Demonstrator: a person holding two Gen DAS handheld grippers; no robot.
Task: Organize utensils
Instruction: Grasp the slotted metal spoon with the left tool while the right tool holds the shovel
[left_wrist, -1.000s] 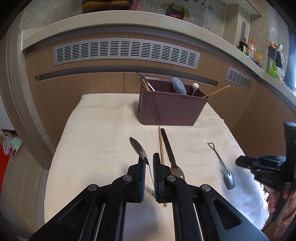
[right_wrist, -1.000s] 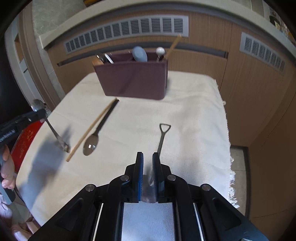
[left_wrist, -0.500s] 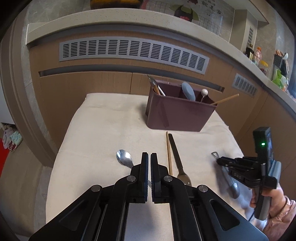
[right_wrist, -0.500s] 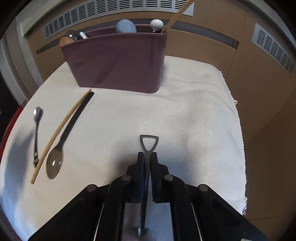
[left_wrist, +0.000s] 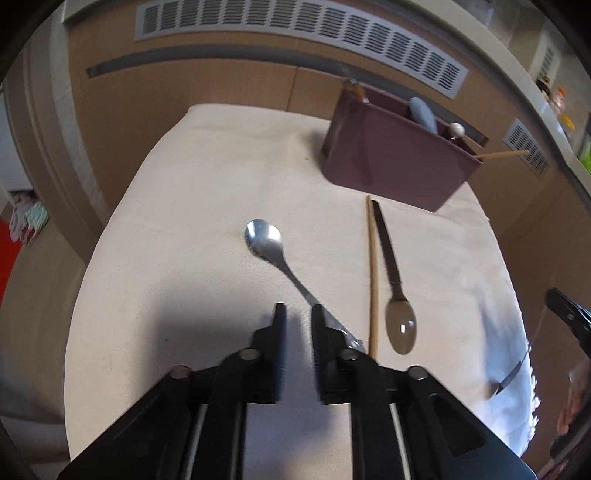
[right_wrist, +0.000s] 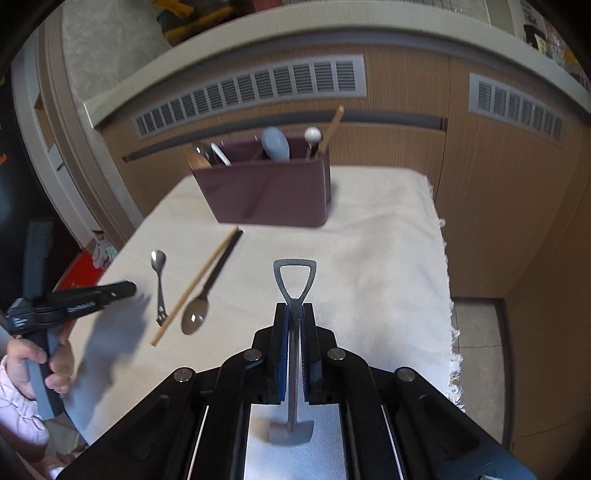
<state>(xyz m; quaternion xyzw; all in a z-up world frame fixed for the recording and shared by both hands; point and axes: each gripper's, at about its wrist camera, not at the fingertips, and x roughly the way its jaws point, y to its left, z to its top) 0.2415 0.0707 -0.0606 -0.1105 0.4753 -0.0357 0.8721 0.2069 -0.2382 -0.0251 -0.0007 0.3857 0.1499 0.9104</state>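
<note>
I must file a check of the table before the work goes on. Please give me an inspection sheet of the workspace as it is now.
Surface: white cloth covers the table, wrinkled, fringe at the right edge.
Job's things: purple caddy at the far end, already holding several utensils; small spoon, chopstick and dark-handled spoon lie on the cloth.
Clutter: nothing seen.
Grippers: left gripper jaws opening, nothing between them, the small spoon's handle lying beside its right finger; right gripper shut on the shovel-shaped spoon, lifted off the cloth.
Cables: nothing seen.
Surroundings: wooden cabinet panels with vent grilles; counter ledge above.
</note>
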